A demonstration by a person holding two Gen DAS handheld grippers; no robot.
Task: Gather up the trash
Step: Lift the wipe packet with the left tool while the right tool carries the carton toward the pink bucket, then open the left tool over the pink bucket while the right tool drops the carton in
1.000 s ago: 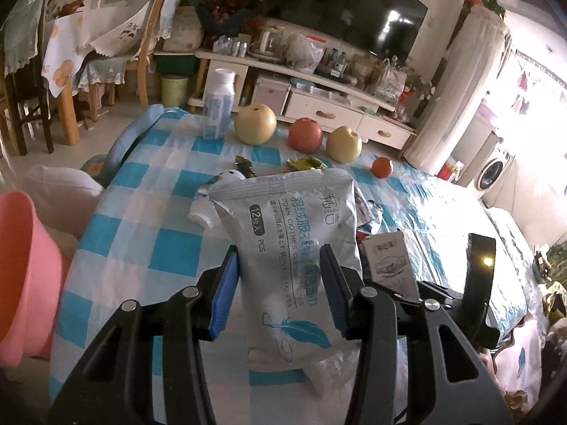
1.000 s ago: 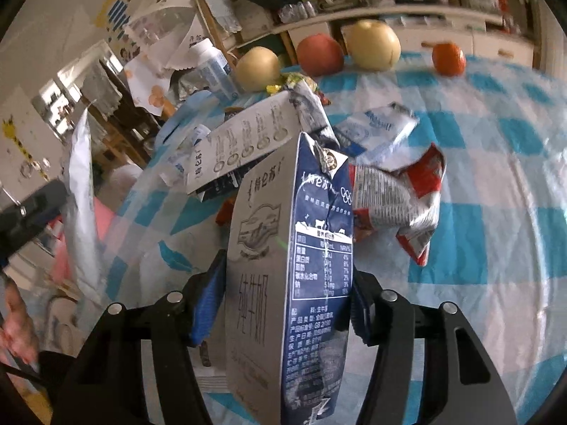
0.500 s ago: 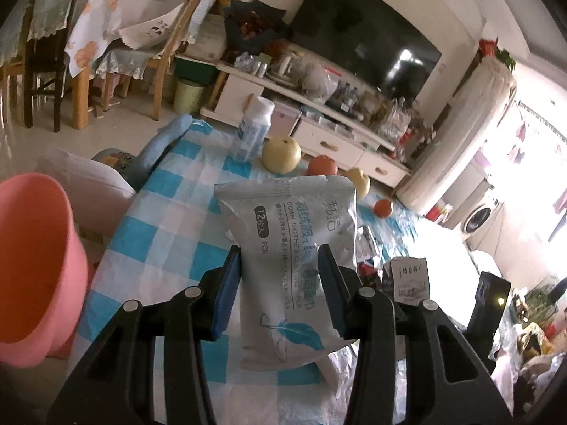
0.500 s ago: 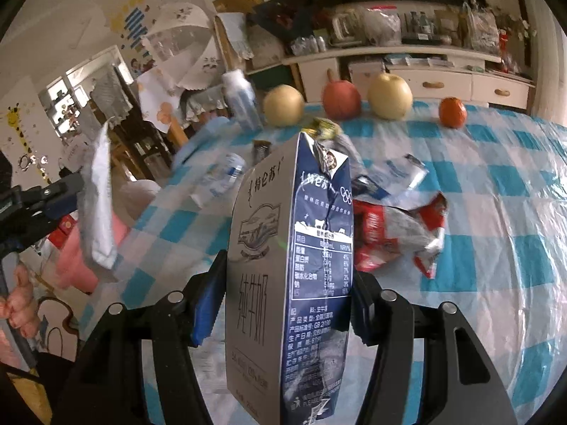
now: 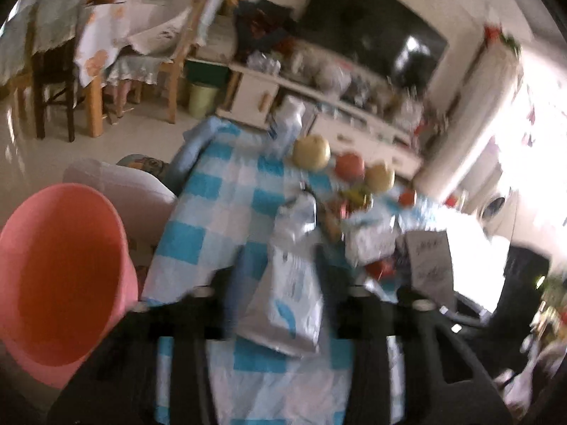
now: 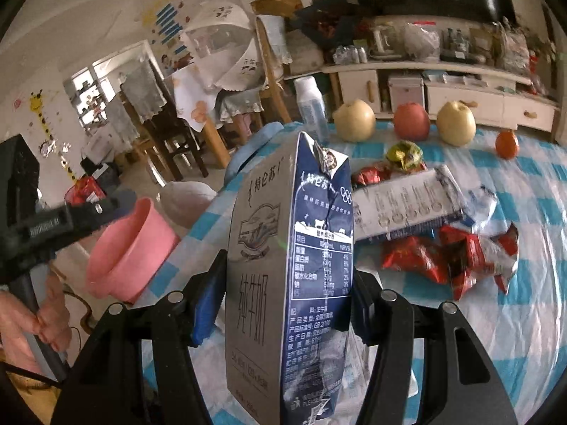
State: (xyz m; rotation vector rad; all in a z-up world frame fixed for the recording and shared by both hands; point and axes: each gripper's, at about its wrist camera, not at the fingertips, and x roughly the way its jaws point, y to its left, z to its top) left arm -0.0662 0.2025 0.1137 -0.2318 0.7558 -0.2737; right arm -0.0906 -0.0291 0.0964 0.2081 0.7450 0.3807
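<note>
So right fingers (image 6: 288, 304) are clamped on the blue-and-grey milk carton (image 6: 288, 283); left fingers (image 5: 274, 304) just spread, silver-white foil pouch (image 5: 288, 297) loose between them.

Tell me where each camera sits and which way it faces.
Left wrist: on the left gripper, looking down over the checked table; its jaws, just opening, bracket a grey pouch.
Right wrist: on the right gripper, shut on the milk carton, facing the table; the person's hand shows lower left.
Shared: table, pink bin, fruit row.
</note>
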